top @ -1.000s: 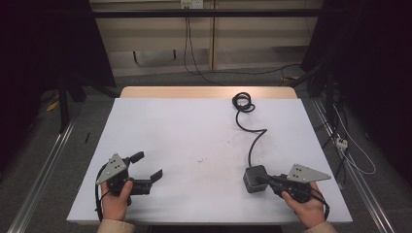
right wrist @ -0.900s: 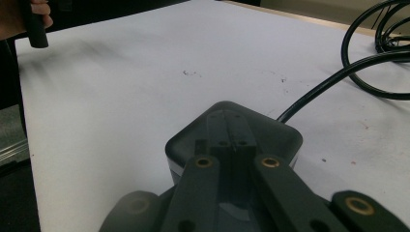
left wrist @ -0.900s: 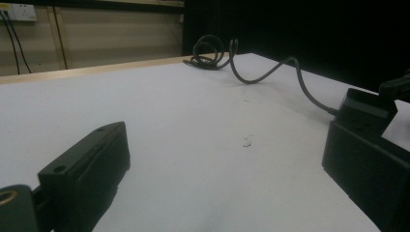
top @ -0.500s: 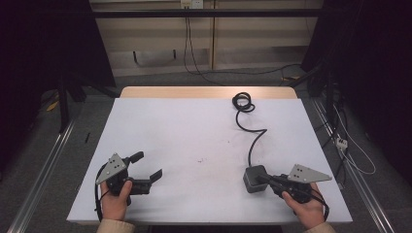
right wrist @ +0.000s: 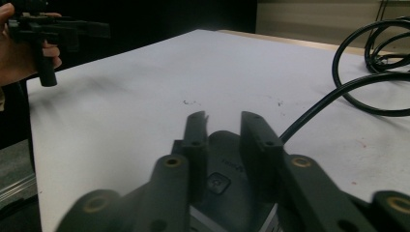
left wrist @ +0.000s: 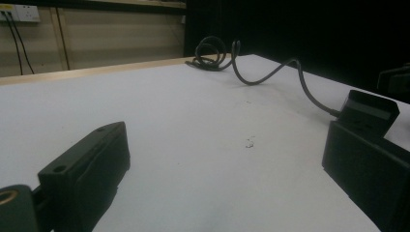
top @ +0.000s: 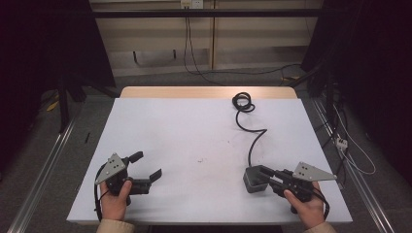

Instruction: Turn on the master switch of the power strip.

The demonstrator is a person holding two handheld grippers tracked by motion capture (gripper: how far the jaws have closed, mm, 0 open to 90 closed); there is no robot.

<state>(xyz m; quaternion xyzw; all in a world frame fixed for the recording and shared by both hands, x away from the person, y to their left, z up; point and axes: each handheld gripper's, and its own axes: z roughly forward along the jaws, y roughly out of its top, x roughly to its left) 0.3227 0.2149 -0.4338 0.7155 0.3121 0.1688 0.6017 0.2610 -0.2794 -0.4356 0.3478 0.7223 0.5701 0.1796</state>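
Resting near the front left corner of the white table (top: 194,141), the left gripper (top: 145,167) sits in the person's left hand (top: 115,201) with its jaws spread wide and nothing between them. Past a small dark speck (top: 200,160) at mid-table, the right gripper (top: 262,175), held in the right hand (top: 305,206), has its jaws closed over a dark power adapter (top: 253,179) that sits on the tabletop near the front right. From the adapter a black cable (top: 252,138) snakes away to a loose coil (top: 243,102) near the far edge.
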